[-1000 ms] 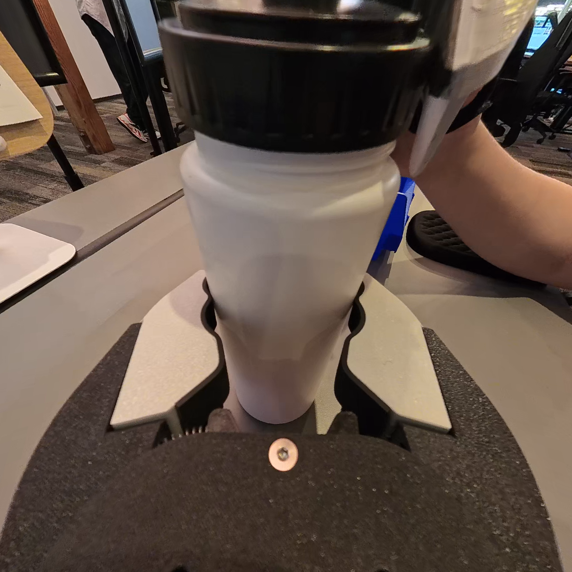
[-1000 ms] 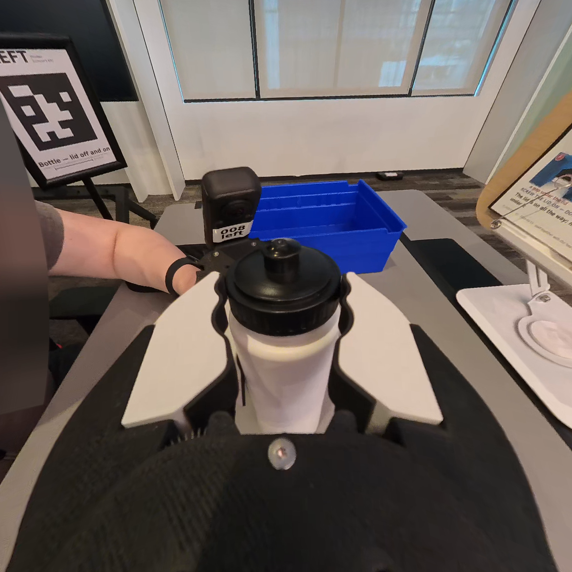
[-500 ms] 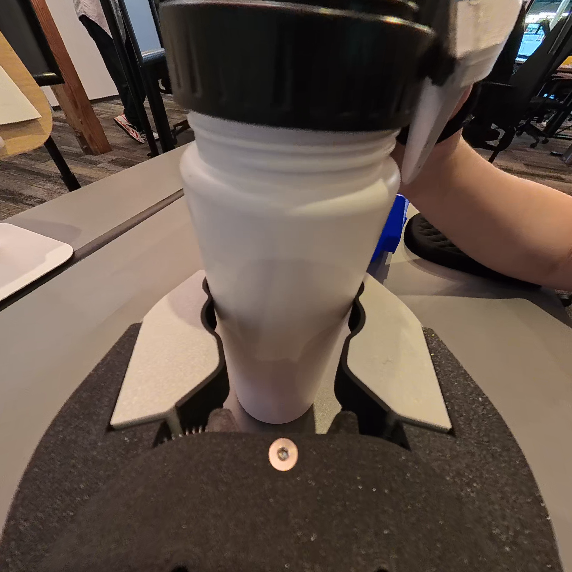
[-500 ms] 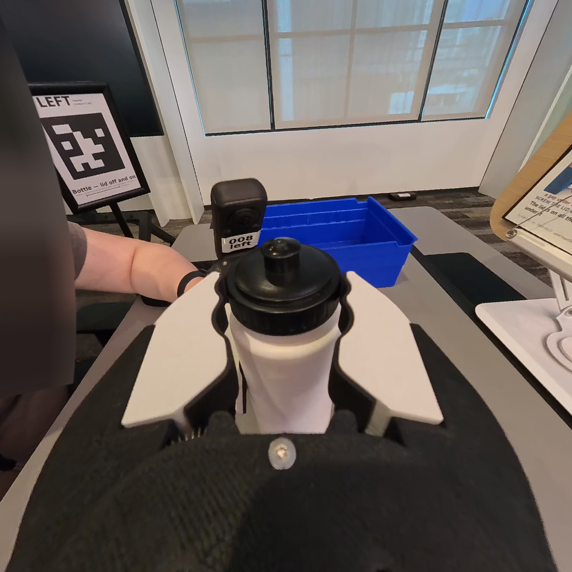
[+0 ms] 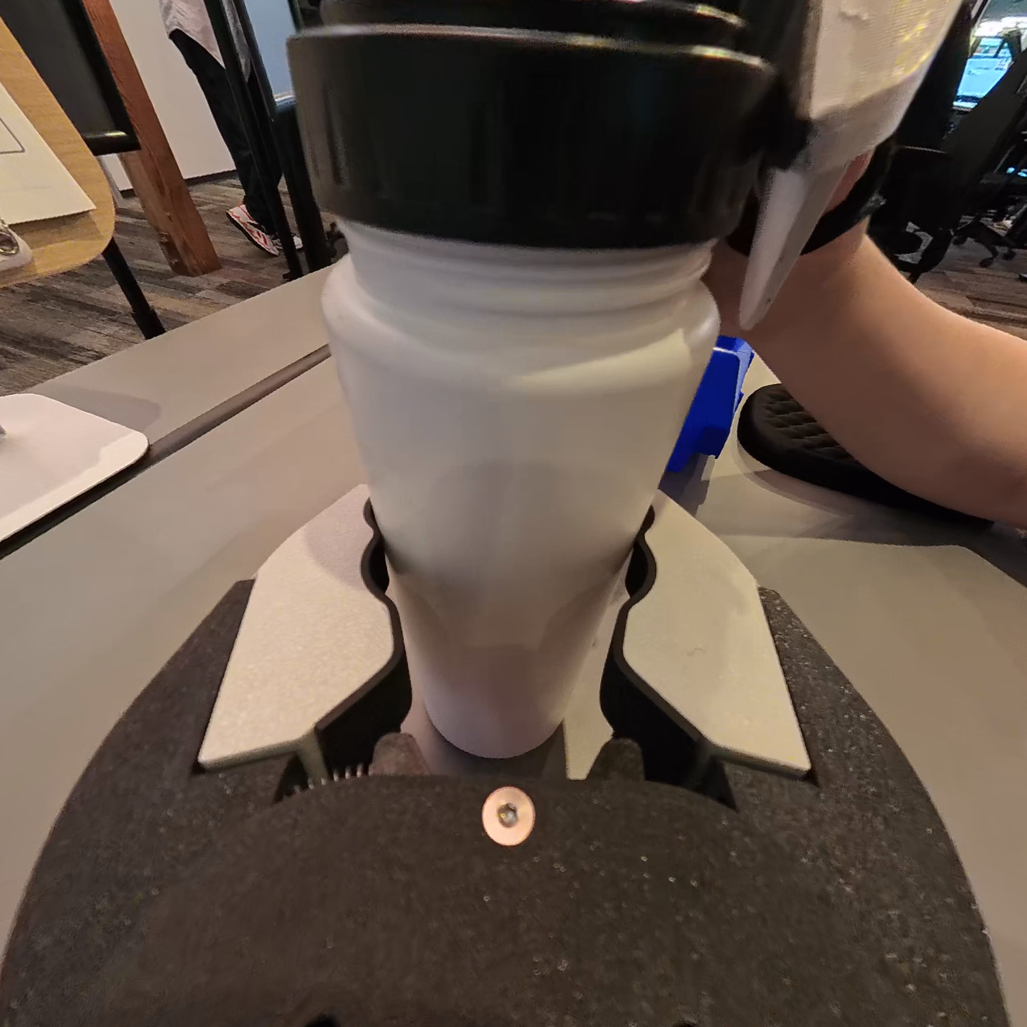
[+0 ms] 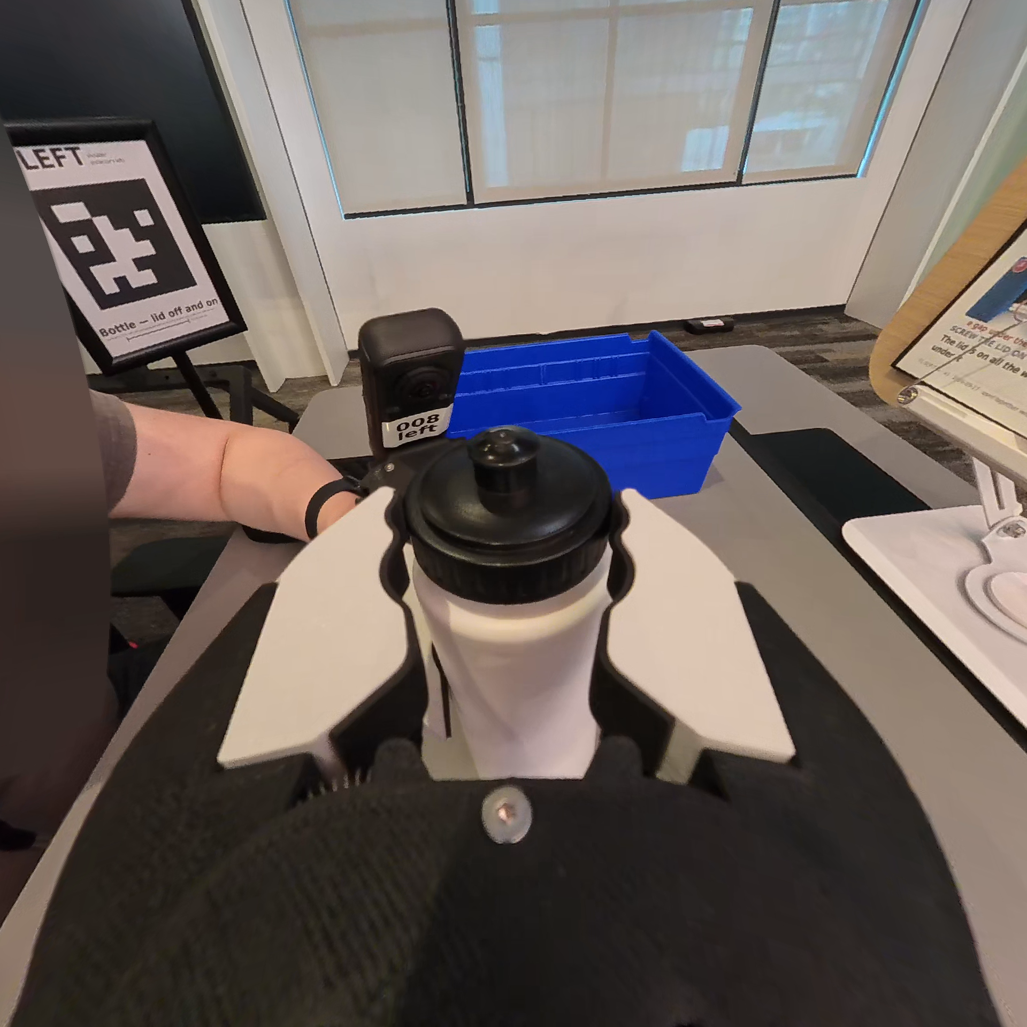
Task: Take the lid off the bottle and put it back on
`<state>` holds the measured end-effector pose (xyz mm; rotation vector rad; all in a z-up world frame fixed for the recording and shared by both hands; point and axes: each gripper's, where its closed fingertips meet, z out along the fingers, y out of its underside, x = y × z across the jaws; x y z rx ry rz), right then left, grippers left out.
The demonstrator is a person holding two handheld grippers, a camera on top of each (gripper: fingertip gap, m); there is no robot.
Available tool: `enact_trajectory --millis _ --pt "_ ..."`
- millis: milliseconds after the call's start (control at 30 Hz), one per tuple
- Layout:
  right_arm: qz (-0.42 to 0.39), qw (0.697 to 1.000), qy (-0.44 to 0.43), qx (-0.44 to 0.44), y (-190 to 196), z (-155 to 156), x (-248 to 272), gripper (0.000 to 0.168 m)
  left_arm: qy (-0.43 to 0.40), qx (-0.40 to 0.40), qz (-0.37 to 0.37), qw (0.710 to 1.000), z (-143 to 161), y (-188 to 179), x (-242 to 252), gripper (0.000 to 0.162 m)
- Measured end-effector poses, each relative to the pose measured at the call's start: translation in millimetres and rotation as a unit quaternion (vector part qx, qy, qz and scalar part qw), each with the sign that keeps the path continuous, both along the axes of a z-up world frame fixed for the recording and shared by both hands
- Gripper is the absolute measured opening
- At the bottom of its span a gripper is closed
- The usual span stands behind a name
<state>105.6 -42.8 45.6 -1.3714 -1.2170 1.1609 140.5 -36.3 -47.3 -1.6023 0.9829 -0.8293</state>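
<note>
A white bottle stands upright on the grey table. My left gripper is shut on its lower body. The black lid with a spout sits on the neck, and a band of white threads shows below its rim. My right gripper is shut on the lid from the side, with the bottle hanging below it in the right wrist view. One of the right gripper's white fingers shows at the lid's right side in the left wrist view.
A blue bin stands behind the bottle, also seen in the left wrist view. A white stand base lies to the right. A framed sign on an easel stands off the table. The person's forearm rests over a black pad.
The lid has risen a little on the neck: it sat flush on the shoulder before, and white threads now show under it. The left gripper and bottle have stayed still.
</note>
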Motion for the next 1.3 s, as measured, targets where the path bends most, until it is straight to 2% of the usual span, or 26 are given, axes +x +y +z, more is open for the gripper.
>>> enact_trajectory --millis 533,700,867,1033,1200,1300 --pt "-0.129 0.990 -0.052 -0.010 11.2 -3.0 -6.1 0.072 0.016 -0.003 0.049 0.999 -0.8 10.6 -10.4 0.086" --pt "-0.134 0.989 -0.065 0.001 11.2 -3.7 -5.6 0.071 0.017 -0.004 0.045 0.999 -0.9 10.4 -10.3 0.086" --pt "-0.063 0.996 -0.058 0.012 -4.9 14.7 5.8 0.080 0.007 -0.006 -0.012 1.000 -0.5 3.2 -4.2 0.086" --pt "-0.015 0.997 -0.051 0.062 -13.7 28.9 29.2 0.080 -0.022 -0.031 -0.048 0.998 2.2 -1.7 -2.2 0.085" --pt "-0.030 0.999 -0.011 -0.020 1.3 32.2 33.7 0.080 -0.066 -0.096 -0.118 0.986 9.3 -17.6 3.6 0.085" --pt "-0.039 0.996 0.017 -0.072 4.5 38.2 33.0 0.080 -0.071 -0.094 -0.133 0.984 14.6 -22.9 5.0 0.085"
